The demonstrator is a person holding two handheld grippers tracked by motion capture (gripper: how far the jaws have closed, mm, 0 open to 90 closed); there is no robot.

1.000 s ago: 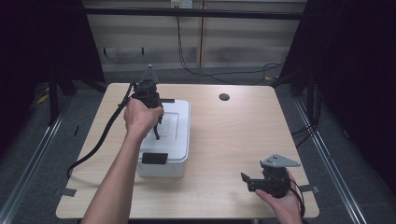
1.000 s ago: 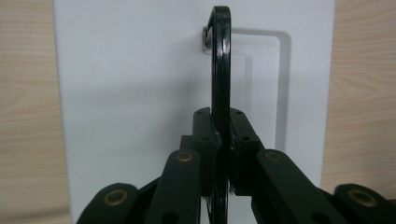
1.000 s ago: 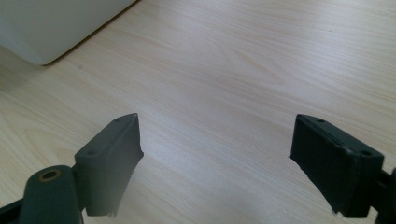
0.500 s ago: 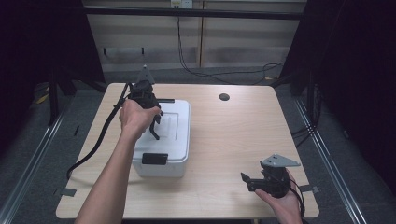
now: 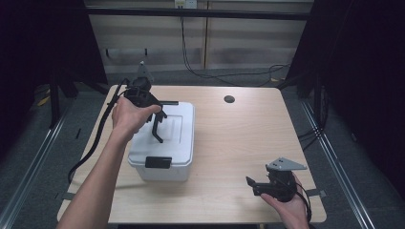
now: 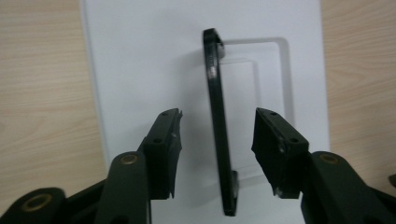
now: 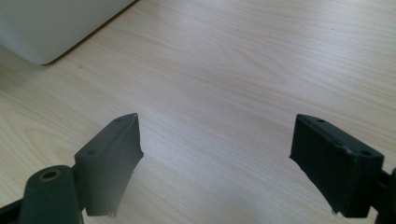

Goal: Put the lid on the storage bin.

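On table (image 5: 239, 143): one box (image 5: 165, 143), two grippers.

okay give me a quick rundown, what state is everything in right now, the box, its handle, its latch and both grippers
White box: lid on, sitting on the table.
Black handle: raised upright off the lid, between the left jaws, untouched.
Front latch: down over the lid edge.
Left gripper: open, jaws have just been opening.
Right gripper: open wide, nothing between the jaws.

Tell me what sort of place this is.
Probably a lab recording booth, not a home: a bare wooden table ringed by black curtains, cables on the floor, and a lone white lidded box set out for handling.
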